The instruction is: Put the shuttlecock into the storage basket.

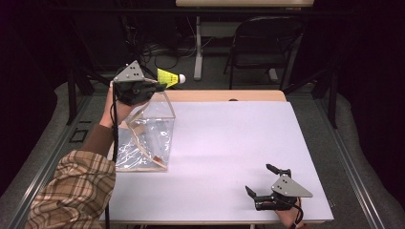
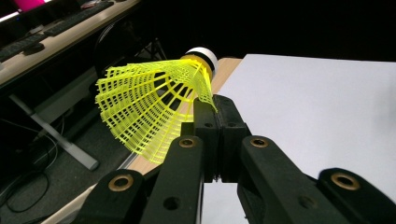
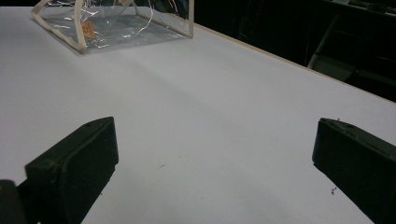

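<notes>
Left gripper (image 1: pixel 160 86), far left above the clear bag (image 1: pixel 148 136), jaws clamped on yellow shuttlecock (image 2: pixel 149 105) skirt. Right gripper (image 1: pixel 260 181), near right on the table (image 1: pixel 229 143): jaws apart, nothing between them.

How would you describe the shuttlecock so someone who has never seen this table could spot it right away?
Start at the white table and go to its far left corner, where a clear bag with pale edging stands. Just above the bag, the left hand-held gripper pinches the shuttlecock by its skirt. It is the one bright yellow thing there, a mesh cone with a white tip.
</notes>
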### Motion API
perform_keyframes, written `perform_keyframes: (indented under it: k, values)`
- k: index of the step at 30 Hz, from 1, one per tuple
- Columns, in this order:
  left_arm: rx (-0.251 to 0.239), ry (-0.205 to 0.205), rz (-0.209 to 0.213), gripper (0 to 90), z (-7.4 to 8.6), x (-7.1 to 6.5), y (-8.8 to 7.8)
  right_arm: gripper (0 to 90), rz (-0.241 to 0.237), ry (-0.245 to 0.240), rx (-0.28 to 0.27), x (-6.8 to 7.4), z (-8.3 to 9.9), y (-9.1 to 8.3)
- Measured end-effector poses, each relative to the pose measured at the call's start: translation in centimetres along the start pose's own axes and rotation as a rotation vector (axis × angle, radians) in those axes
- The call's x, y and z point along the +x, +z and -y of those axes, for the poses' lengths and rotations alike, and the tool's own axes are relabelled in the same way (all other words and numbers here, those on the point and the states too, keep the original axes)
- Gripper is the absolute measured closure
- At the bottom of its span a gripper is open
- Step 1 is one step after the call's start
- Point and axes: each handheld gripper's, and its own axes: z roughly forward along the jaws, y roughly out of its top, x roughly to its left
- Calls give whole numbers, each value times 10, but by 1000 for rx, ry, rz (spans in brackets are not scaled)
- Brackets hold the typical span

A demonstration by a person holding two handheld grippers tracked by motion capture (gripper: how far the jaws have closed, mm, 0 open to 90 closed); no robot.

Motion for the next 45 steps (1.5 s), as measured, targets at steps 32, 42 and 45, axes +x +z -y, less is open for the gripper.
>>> perform_keyframes:
  k: [32,42,45]
  values:
    - [-13,-55,-124,898,18,24,-38,1,2,-1,0,0,0,0]
    - [-21,-73,-152,898,24,30,-49,1,2,-2,2,0,0,0]
    - [-17,-80,-158,898,27,32,-51,1,1,-1,1,0,0,0]
